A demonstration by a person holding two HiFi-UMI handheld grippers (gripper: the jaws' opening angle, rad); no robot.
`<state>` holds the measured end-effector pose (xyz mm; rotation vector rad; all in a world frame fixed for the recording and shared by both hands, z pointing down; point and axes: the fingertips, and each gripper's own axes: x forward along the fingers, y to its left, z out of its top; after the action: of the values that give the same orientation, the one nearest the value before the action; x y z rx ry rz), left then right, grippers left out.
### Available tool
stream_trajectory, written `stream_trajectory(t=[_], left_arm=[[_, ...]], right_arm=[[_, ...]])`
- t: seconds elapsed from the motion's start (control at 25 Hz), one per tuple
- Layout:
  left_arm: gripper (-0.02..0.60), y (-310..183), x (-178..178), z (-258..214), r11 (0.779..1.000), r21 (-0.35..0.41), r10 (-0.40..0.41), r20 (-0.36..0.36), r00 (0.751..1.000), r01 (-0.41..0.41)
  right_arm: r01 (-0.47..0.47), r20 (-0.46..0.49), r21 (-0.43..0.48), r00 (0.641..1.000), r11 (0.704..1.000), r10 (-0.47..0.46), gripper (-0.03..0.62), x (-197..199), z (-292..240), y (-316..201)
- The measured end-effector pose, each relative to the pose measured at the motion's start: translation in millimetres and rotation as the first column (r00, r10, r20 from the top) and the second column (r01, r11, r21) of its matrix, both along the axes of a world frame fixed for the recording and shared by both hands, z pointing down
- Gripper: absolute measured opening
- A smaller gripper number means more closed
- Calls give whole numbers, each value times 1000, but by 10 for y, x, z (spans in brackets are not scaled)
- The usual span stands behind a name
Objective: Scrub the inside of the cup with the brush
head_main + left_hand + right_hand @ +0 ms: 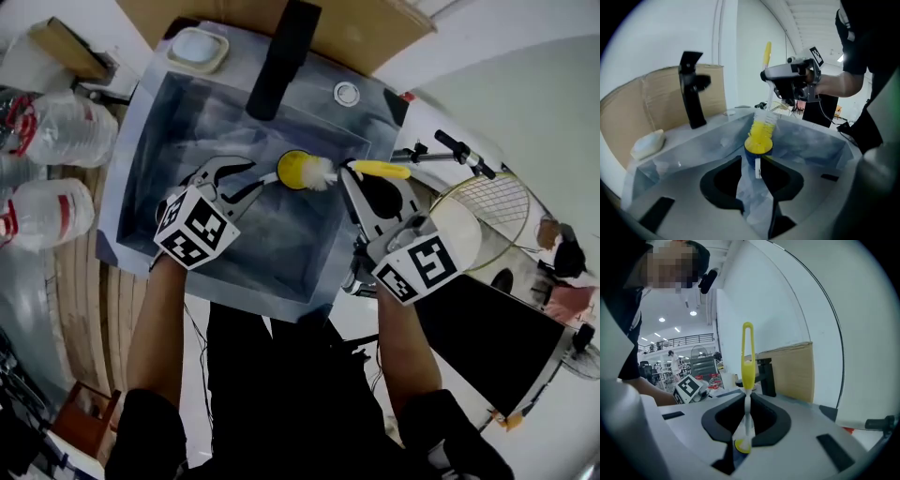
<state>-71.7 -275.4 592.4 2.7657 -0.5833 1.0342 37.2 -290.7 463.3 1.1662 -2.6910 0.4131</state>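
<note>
A blue cup with a yellow inside (298,169) (758,146) is in the grey sink (169,122). Its white handle (758,168) lies between the tips of my left gripper (260,173) (752,161), whose jaws stand apart and are open. The brush (323,173) has yellow and white bristles (764,124) set in the cup's mouth. My right gripper (351,172) (746,404) is shut on the brush's stem, and the yellow loop handle (747,357) (382,169) sticks out past it.
A black faucet (281,56) stands over the sink's back edge, with a soap dish (197,49) to its left and a round knob (347,92) to its right. Water bottles (66,127) lie at the left. A racket (487,206) lies at the right.
</note>
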Motion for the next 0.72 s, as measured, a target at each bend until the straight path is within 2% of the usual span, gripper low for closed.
stream_trajectory(t=[0.2, 0.28, 0.36, 0.44, 0.52, 0.64, 0.72], left_arm=[[141, -92, -135, -1084, 989, 126, -64, -109, 992, 78], [141, -137, -203, -1597, 974, 187, -94, -181, 979, 129], [139, -113, -273, -2109, 953, 229, -133, -269, 954, 197], [126, -15, -360, -2576, 928, 234, -195, -352, 916, 288], [101, 66, -444, -2997, 895, 234, -255, -429, 867, 379], [77, 180, -554, -3468, 850, 212, -302, -554, 776, 482], [67, 292, -665, -3710, 828, 178, -323, -623, 712, 532]], right_arm=[[-31, 7, 90, 1000, 995, 31, 41, 219, -730, 54], [-48, 21, 148, 999, 988, 46, 41, 302, -1068, 62], [-69, 40, 198, 997, 978, 63, 41, 414, -1416, 121], [-88, 63, 242, 995, 966, 75, 41, 527, -1756, 241], [-87, 85, 290, 994, 953, 65, 41, 599, -2067, 371], [-77, 112, 356, 993, 931, 40, 41, 682, -2464, 581], [-117, 129, 386, 989, 915, 72, 41, 772, -2669, 715]])
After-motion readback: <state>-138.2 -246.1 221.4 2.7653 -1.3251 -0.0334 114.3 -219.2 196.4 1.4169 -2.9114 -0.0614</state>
